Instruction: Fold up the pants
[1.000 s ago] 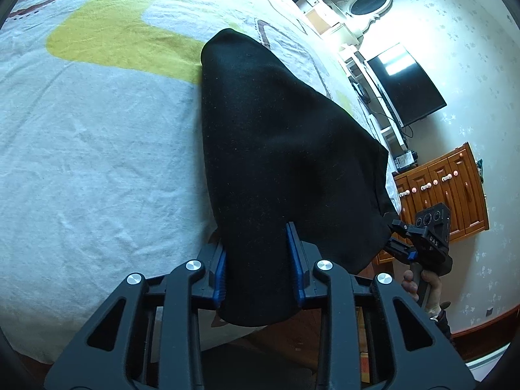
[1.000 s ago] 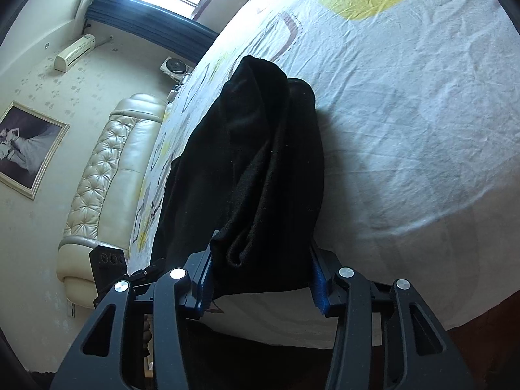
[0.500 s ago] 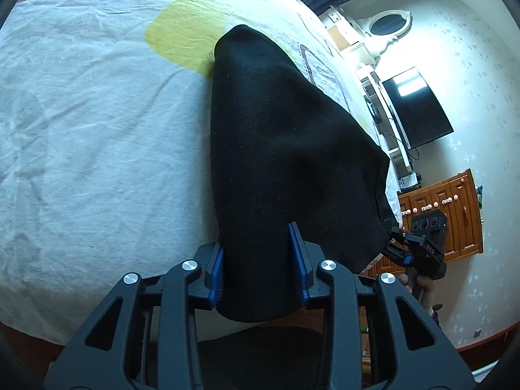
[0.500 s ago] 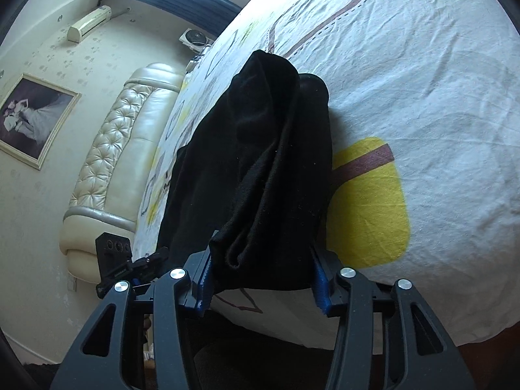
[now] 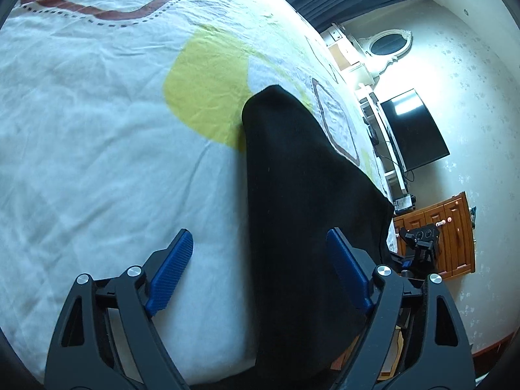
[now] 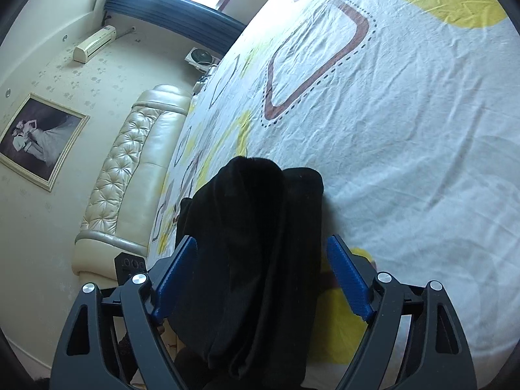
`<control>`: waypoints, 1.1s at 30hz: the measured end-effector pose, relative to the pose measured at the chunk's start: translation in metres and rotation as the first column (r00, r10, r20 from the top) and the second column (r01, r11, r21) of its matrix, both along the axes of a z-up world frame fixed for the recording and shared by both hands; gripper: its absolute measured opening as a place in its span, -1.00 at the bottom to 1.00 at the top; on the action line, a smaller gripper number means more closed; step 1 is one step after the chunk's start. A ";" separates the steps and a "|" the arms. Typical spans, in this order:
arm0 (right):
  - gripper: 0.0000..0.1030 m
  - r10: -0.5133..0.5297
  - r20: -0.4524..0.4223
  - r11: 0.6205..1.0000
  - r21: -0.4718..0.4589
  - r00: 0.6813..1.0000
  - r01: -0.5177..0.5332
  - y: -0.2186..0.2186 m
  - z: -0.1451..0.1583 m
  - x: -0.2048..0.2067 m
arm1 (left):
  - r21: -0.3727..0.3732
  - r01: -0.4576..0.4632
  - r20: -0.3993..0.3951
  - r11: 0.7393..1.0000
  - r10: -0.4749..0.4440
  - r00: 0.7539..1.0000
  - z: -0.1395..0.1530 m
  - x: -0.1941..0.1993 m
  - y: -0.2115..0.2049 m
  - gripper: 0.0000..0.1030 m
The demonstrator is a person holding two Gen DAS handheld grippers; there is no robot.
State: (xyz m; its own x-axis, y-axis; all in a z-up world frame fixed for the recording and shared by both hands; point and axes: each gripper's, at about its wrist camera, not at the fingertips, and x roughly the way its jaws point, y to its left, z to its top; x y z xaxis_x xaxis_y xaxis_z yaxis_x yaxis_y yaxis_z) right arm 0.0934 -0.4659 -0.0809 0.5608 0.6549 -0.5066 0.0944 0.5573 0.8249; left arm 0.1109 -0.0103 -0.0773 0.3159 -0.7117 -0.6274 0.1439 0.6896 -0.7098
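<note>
The black pants [image 5: 292,178] lie folded along the near edge of the bed, a long dark strip that hangs over the edge at the bottom. My left gripper [image 5: 258,237] has its jaws opening wide; the fabric lies between them, close to the right blue pad [image 5: 347,269], and the left pad is off it over the sheet. In the right wrist view the bunched pants [image 6: 253,214] sit between the opening jaws of my right gripper [image 6: 262,240], with a gap at the right pad [image 6: 347,279]. Each view shows the other gripper small beyond the pants [image 5: 419,243] [image 6: 130,265].
The bed sheet [image 5: 97,130] is white with yellow and brown shapes and spreads wide beyond the pants. A cream tufted headboard [image 6: 130,162] stands at one end. A television [image 5: 412,130] and a wooden cabinet [image 5: 451,227] stand past the other end.
Both grippers were shut on the pants and now stand wide apart. Both hands have slid across the bed, and the far end of the pants looks shorter and lower.
</note>
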 end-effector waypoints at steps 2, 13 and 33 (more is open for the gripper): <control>0.57 0.002 -0.006 1.000 0.006 1.000 -0.002 0.006 -0.004 0.014 | -0.005 0.011 -0.007 1.000 -0.011 1.000 0.001 0.017 -0.010 0.63; 0.02 -0.019 -0.046 1.000 0.019 0.999 0.020 0.007 -0.018 0.035 | 0.089 0.028 0.000 0.996 -0.029 1.000 -0.008 0.073 -0.041 0.07; -0.15 -0.078 -0.006 0.993 0.088 0.997 0.079 0.017 -0.022 0.034 | 0.257 0.018 0.070 0.966 -0.037 0.997 0.009 0.073 -0.046 -0.37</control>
State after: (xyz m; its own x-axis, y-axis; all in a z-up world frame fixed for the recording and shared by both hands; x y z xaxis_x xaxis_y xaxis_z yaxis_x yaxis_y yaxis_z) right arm 0.1276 -0.4484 -0.1027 0.6110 0.6509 -0.4505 0.1373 0.4734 0.8701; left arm 0.1839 -0.0564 -0.0680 0.3503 -0.5398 -0.7655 0.2103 0.8417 -0.4973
